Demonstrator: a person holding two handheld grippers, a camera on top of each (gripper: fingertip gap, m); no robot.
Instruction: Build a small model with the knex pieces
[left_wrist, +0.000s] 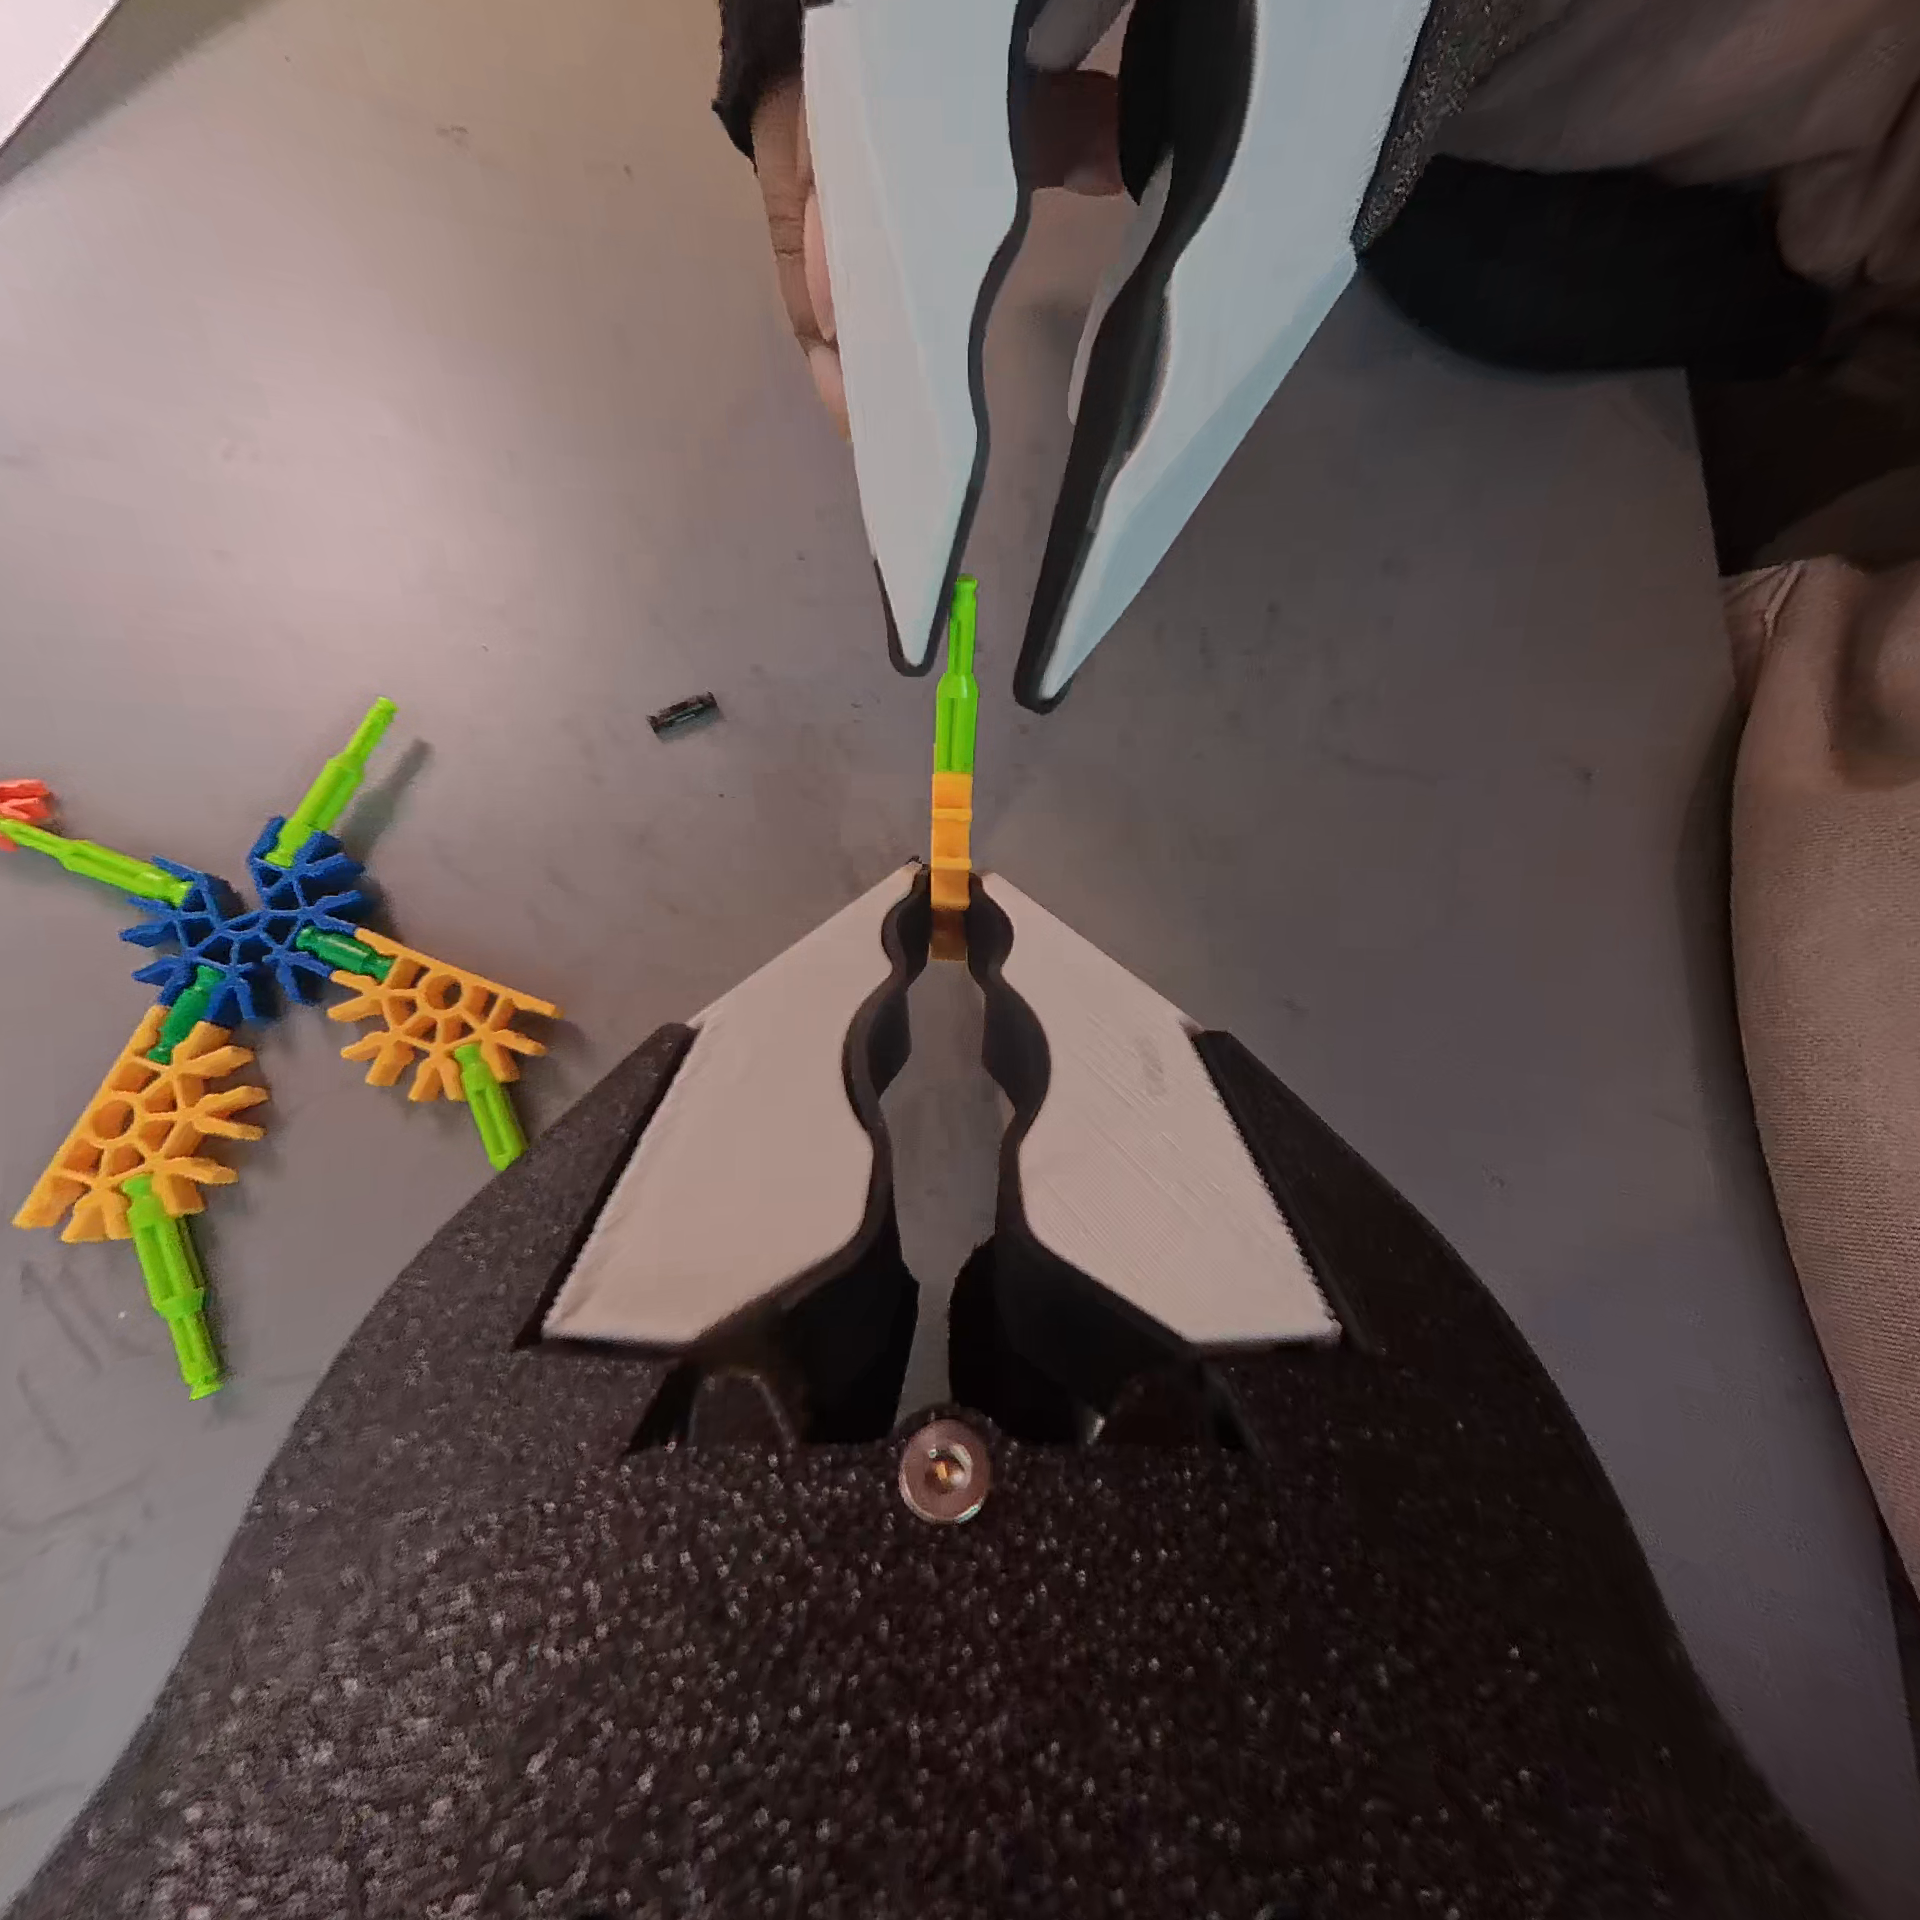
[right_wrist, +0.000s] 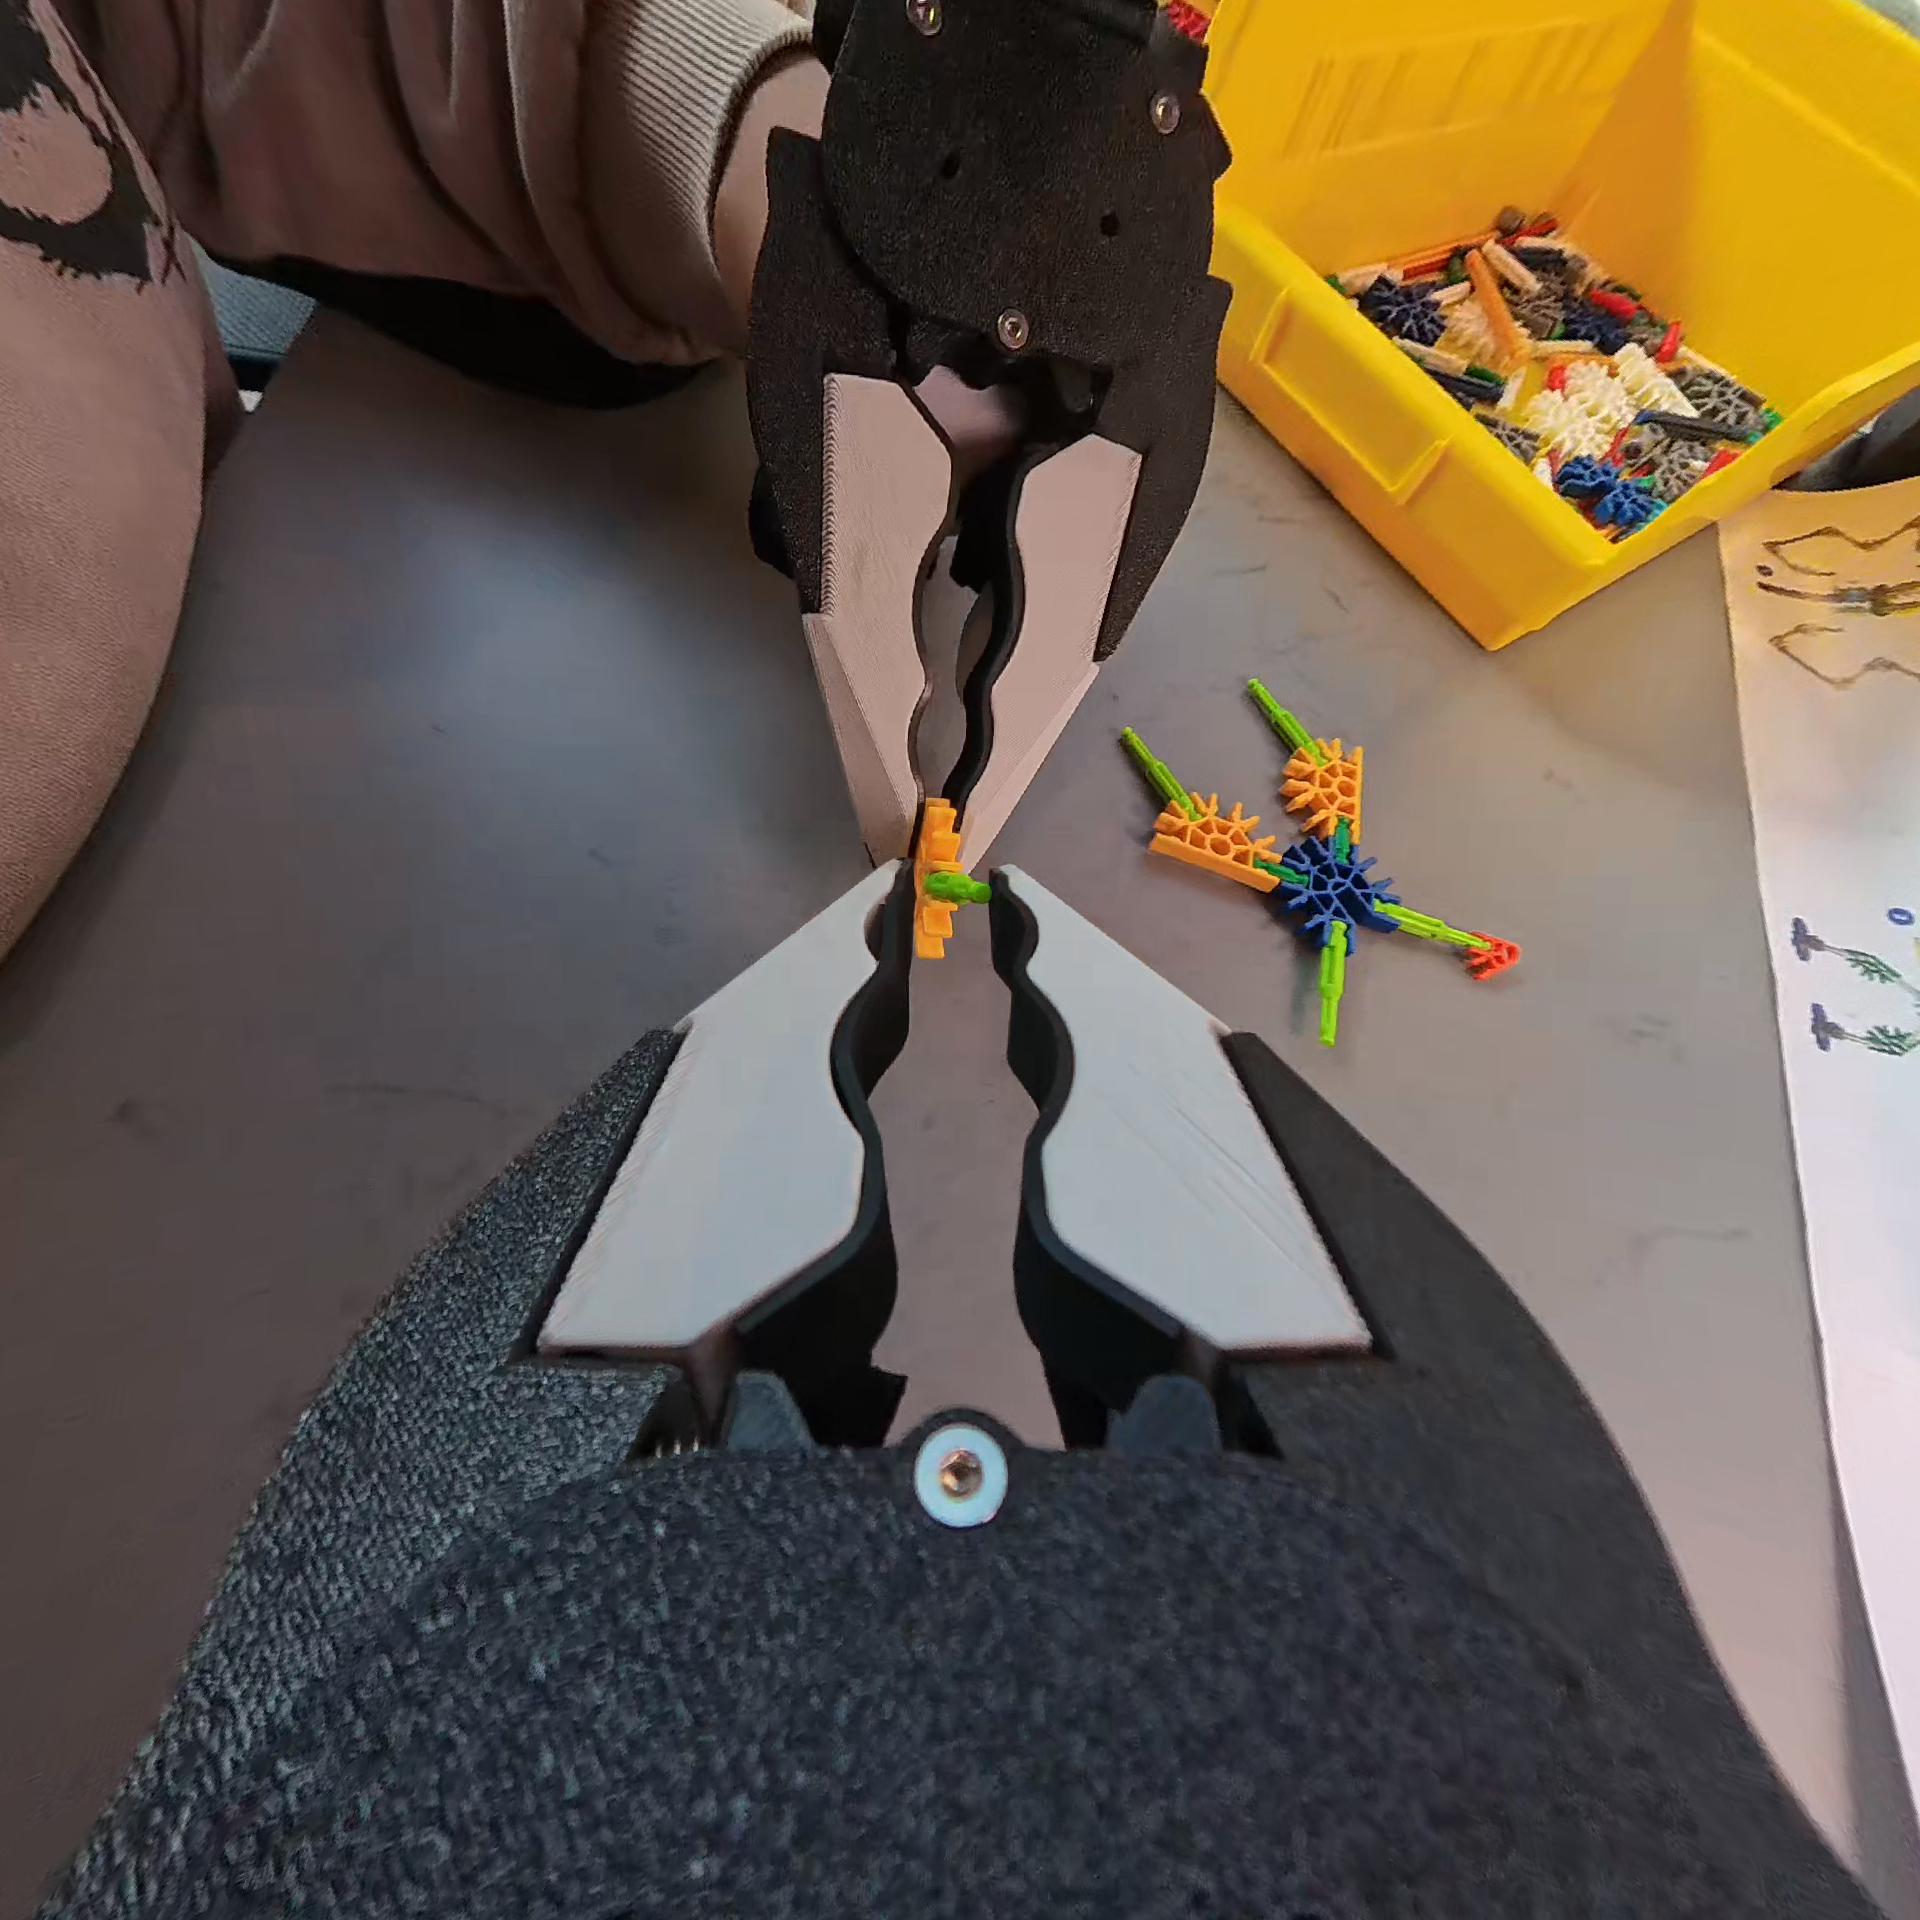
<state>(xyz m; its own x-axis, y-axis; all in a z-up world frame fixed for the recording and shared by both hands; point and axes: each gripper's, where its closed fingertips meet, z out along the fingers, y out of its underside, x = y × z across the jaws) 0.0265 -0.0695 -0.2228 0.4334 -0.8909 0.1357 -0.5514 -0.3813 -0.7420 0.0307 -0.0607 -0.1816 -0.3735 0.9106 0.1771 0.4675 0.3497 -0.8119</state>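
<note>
Left claw (left_wrist: 948, 871) clenched on orange connector (left_wrist: 951, 831) | green rod (left_wrist: 958, 675) seated in it, above counter (left_wrist: 1351, 831) | right claw (right_wrist: 945, 883) released, straddling rod; square closing advised.

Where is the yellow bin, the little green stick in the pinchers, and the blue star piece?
yellow bin (right_wrist: 1340, 436): right wrist view, on its front wall.
green stick (left_wrist: 957, 717): left wrist view, on the middle of its shaft.
blue star piece (right_wrist: 1332, 886): right wrist view, on its hub.
</note>
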